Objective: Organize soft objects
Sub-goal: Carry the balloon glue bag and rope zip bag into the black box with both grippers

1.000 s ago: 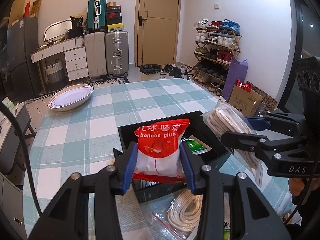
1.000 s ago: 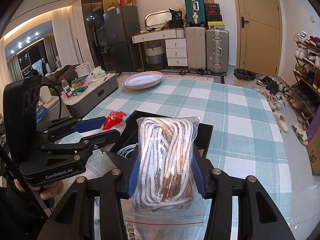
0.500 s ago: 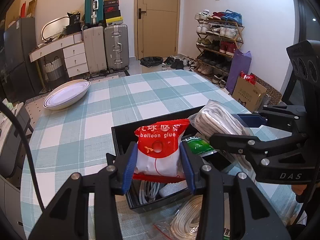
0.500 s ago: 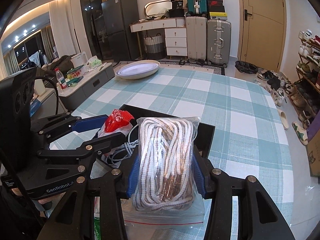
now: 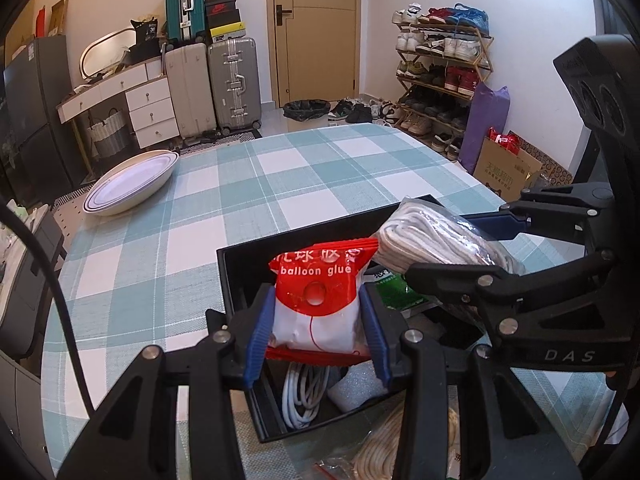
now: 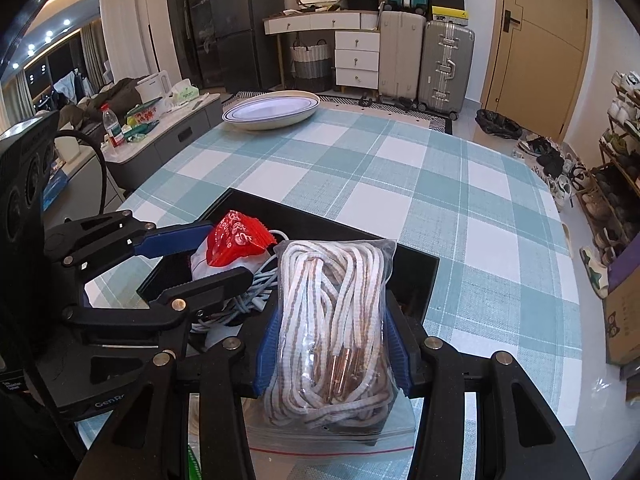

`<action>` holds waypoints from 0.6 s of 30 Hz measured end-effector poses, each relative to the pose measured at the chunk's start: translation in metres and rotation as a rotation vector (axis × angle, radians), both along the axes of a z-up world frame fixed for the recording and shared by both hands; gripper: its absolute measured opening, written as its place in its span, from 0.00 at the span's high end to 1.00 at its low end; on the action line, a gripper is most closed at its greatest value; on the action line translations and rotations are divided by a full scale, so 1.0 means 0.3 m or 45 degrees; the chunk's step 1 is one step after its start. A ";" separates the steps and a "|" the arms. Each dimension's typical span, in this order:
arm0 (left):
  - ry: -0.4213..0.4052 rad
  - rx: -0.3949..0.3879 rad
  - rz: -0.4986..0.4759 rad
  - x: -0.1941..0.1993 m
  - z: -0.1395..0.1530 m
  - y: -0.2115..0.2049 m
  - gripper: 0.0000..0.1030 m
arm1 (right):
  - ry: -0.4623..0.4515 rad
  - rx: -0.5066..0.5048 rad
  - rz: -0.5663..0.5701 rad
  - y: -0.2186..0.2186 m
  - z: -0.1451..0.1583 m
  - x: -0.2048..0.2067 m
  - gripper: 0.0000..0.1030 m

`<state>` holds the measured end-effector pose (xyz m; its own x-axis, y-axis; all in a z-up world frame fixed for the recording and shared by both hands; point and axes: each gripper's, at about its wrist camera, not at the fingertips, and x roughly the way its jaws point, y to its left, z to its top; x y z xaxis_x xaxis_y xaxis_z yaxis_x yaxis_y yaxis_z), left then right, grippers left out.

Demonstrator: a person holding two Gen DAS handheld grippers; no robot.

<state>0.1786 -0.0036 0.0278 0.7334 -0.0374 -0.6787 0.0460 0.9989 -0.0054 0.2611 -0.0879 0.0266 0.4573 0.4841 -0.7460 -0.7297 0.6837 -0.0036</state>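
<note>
My left gripper (image 5: 316,336) is shut on a red and white packet marked "balloon glue" (image 5: 318,300) and holds it over the near part of a black box (image 5: 240,272). My right gripper (image 6: 334,356) is shut on a clear zip bag of white and tan cord (image 6: 334,312) above the same box (image 6: 416,276). The right gripper and its bag (image 5: 440,240) also show in the left wrist view, to the right. Inside the box lie a white cable (image 5: 304,392), a green packet (image 5: 394,286) and a white foam piece (image 5: 356,384).
A white oval dish (image 5: 130,186) sits at the table's far left corner. Another bagged cord coil (image 5: 384,448) lies on the checked cloth in front of the box. Suitcases, drawers and a shoe rack stand beyond the table.
Both grippers have moved forward and down over the black box, each still holding its bag. More of the box's inside shows now.
</note>
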 end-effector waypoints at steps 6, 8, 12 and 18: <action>0.010 -0.014 0.002 0.006 -0.008 0.015 0.59 | 0.002 -0.027 0.029 0.020 -0.016 0.020 0.54; 0.011 -0.013 0.000 0.007 -0.009 0.015 0.59 | -0.002 -0.031 0.038 0.022 -0.019 0.023 0.54; 0.013 -0.020 -0.004 0.008 -0.009 0.018 0.59 | -0.014 -0.035 0.059 0.024 -0.023 0.030 0.54; 0.022 -0.029 -0.006 0.012 -0.014 0.019 0.59 | -0.063 -0.024 0.066 0.018 -0.015 0.022 0.43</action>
<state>0.1821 0.0021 0.0237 0.7214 -0.0560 -0.6903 0.0501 0.9983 -0.0286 0.2676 -0.0827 0.0222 0.4686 0.4941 -0.7323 -0.7628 0.6444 -0.0533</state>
